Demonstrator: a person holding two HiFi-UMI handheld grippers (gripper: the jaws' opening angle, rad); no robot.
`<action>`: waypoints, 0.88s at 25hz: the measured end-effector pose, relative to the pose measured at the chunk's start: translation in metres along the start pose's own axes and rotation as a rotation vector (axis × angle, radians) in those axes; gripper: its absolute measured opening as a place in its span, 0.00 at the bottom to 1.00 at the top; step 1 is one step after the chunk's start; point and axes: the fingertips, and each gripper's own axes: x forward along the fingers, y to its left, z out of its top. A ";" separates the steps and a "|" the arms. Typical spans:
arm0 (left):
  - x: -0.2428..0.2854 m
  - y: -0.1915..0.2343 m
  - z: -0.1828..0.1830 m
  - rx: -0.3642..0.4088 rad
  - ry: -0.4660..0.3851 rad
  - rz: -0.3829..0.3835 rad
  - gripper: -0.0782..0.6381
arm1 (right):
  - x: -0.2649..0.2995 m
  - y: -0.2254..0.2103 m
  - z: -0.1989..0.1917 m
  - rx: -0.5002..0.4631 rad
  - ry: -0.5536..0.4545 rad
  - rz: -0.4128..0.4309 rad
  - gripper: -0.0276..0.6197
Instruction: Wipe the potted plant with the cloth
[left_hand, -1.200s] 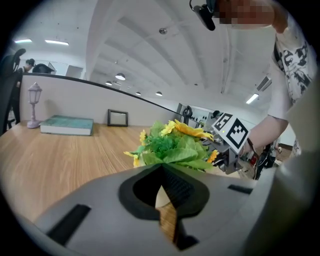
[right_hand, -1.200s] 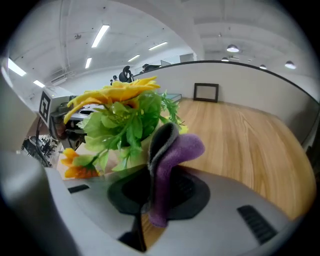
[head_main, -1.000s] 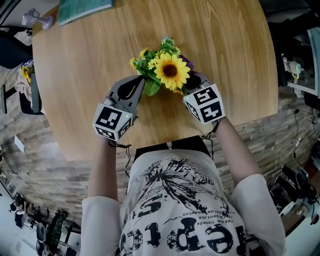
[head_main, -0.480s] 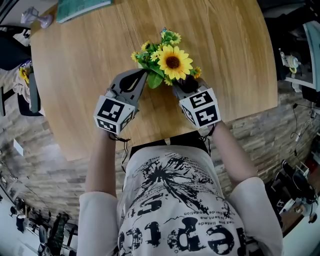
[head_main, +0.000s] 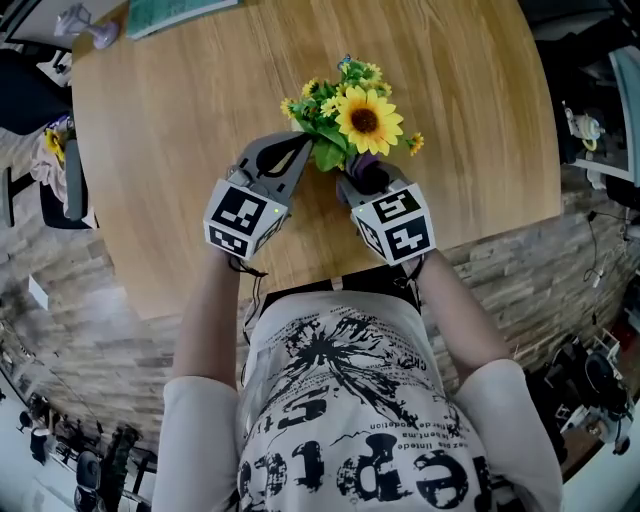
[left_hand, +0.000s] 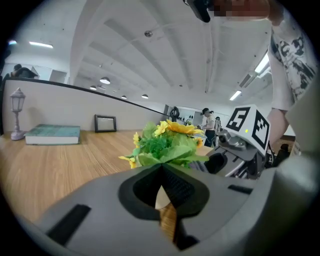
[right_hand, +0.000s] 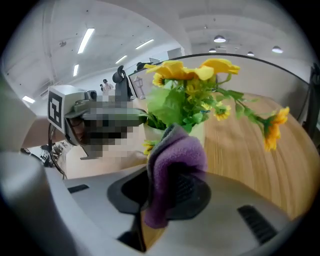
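Observation:
The potted plant (head_main: 364, 120), a sunflower with small yellow blooms and green leaves in a white pot (right_hand: 150, 133), stands on the round wooden table (head_main: 180, 130). My right gripper (head_main: 358, 180) is shut on a purple cloth (right_hand: 175, 167) and holds it against the near side of the plant, just under the sunflower. In the head view the cloth (head_main: 366, 168) shows as a dark purple fold at the jaws. My left gripper (head_main: 303, 148) is shut, its tips at the leaves (left_hand: 167, 147) on the plant's left side; I cannot tell whether a leaf is pinched.
A green book (head_main: 175, 12) and a small lantern figure (head_main: 85, 28) lie at the table's far left edge, with a dark picture frame (left_hand: 105, 122) behind. The near table edge runs just under both grippers. Chairs and clutter stand on the floor around.
My right gripper with the cloth has slid left along the plant's near side, from its right to below the sunflower. The left gripper has stayed at the leaves.

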 end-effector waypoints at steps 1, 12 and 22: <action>-0.001 0.000 0.000 0.000 0.001 0.000 0.11 | 0.002 0.005 0.001 0.010 -0.001 0.021 0.17; -0.002 0.002 0.000 -0.017 0.012 -0.020 0.11 | 0.016 0.035 0.011 0.005 0.003 0.098 0.17; 0.000 -0.001 -0.001 -0.002 0.022 -0.013 0.11 | 0.028 0.068 0.016 -0.135 0.048 0.174 0.17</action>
